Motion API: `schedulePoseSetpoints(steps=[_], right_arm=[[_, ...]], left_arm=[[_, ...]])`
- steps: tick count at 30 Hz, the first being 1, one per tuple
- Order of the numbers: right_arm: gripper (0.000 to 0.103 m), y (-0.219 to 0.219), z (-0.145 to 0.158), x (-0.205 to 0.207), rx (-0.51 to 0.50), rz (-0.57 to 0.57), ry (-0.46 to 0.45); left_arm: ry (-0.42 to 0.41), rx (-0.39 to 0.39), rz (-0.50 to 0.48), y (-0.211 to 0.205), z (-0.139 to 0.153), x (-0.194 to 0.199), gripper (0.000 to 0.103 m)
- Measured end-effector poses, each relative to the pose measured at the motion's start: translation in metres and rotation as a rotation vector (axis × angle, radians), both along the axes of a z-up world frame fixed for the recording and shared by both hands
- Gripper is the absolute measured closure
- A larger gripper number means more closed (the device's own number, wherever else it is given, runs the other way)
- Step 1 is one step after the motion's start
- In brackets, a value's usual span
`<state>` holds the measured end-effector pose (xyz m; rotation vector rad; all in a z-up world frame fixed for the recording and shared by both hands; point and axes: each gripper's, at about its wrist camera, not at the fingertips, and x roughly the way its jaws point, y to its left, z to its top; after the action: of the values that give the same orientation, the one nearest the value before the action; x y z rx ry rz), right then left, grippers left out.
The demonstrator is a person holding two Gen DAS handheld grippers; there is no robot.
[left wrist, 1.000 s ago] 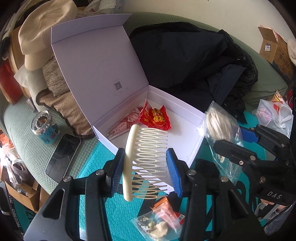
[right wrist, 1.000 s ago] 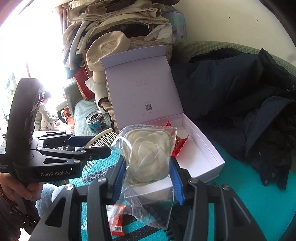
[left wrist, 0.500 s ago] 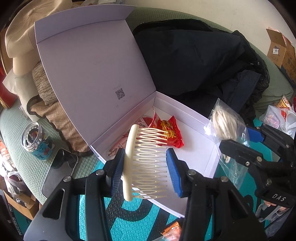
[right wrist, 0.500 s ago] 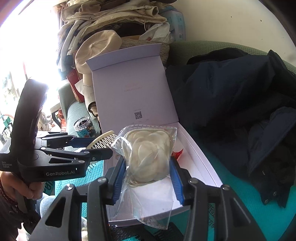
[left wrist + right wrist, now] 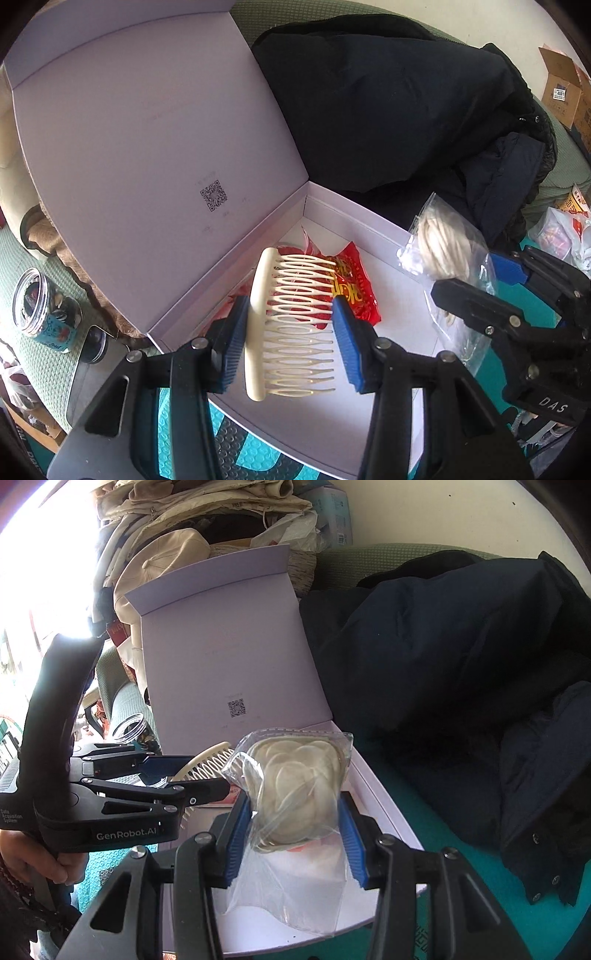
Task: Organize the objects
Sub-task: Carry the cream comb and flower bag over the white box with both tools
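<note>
While a cream plastic hair comb (image 5: 282, 325) hangs over the open white cardboard box (image 5: 399, 321), the left gripper (image 5: 288, 343) has its blue pads clamped on the comb, one on the spine and one on the teeth tips. The comb is held above the box's near left part, its teeth pointing toward the right gripper. Beneath it, on the box floor toward the hinged edge, lies a red foil snack packet (image 5: 351, 284) with yellow lettering, and a paler printed wrapper shows under the comb's spine. The right gripper (image 5: 291, 838) grips a clear plastic bag of cream round pads (image 5: 299, 790) between its blue pads, holding it above the box's right side. The box's raised lavender lid (image 5: 147, 147), printed with a small QR code, leans back against a heap of clothes. A dark navy jacket (image 5: 388, 110) lies just behind the box's far edge. Left of the box sit a clear jar with a blue label (image 5: 44, 310) and a dark phone (image 5: 88, 369) on green upholstery, and a teal textured mat (image 5: 251, 454) shows under the box's near edge.
</note>
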<state>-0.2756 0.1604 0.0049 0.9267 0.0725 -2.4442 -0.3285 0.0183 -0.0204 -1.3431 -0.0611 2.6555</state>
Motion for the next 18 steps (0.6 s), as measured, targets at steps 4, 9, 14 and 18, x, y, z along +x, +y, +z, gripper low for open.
schedulePoseSetpoints(steps=[4,9,14,18], right_arm=[[0.057,0.0,-0.007,-0.012,0.003,-0.009,-0.008],[0.057,-0.001,-0.014,-0.025,0.014,-0.012,-0.011],[0.057,-0.004,-0.02,-0.035,0.021,-0.008,-0.022],[0.057,-0.009,-0.027,-0.041,0.035,0.0,-0.032]], left_arm=[[-0.015,-0.001,0.001,0.0,-0.012,-0.013,0.06],[-0.027,0.001,0.01,-0.003,-0.025,-0.027,0.06],[-0.035,-0.004,0.001,-0.003,-0.036,-0.039,0.059],[-0.041,-0.014,-0.003,-0.002,-0.044,-0.047,0.059]])
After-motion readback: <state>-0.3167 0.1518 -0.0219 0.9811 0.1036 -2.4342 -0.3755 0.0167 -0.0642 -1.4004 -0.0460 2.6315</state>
